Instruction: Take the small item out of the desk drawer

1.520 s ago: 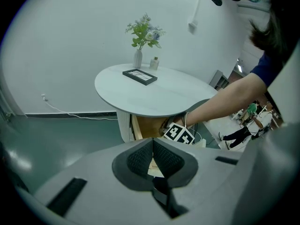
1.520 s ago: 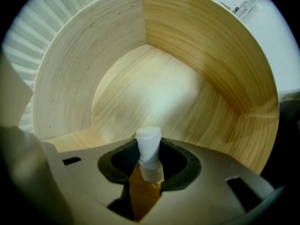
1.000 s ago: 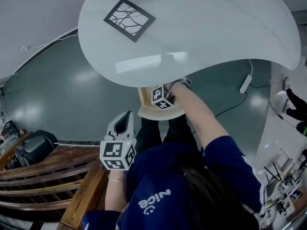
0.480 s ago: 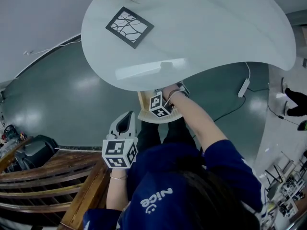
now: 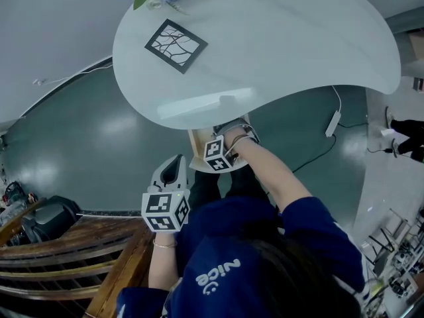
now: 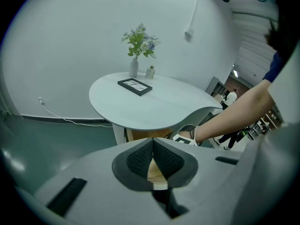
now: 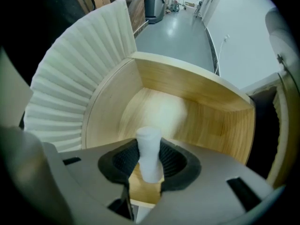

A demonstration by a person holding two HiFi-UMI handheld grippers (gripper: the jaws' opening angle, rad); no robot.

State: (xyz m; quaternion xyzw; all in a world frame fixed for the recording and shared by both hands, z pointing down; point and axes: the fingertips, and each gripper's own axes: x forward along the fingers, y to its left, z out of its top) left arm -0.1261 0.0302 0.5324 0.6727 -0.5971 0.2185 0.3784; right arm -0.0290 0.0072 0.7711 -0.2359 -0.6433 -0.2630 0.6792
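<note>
Obs.: drawer (image 7: 201, 102) stands pulled out from under the white table (image 5: 298, 38); right gripper (image 7: 150, 165) reaches down into the drawer, jaws clamped on the small item (image 7: 148, 142), a white cylinder held upright between the pads, its top standing proud of them; the item sits over the drawer's wooden floor, near the fluted white front (image 7: 70, 83); whether its base touches the floor cannot be told.

Why so (judgement): the side-on pinch at mid-height suits a straight lift clear of the drawer's walls; the extraction looks about halfway, grip made, item not yet outside the drawer.

Left gripper (image 6: 152, 156): jaws brought together, tips meeting, nothing between them; it hangs well back from the drawer, on the person's side, probably parked out of the right arm's way.

Counts: small item, one; drawer, one, no other contents visible inside it; grippers, two.

On the tabletop above the drawer: one dark picture frame (image 5: 175, 42); one vase of flowers (image 6: 134, 67); one small bottle (image 6: 150, 72) just beside the vase.
</note>
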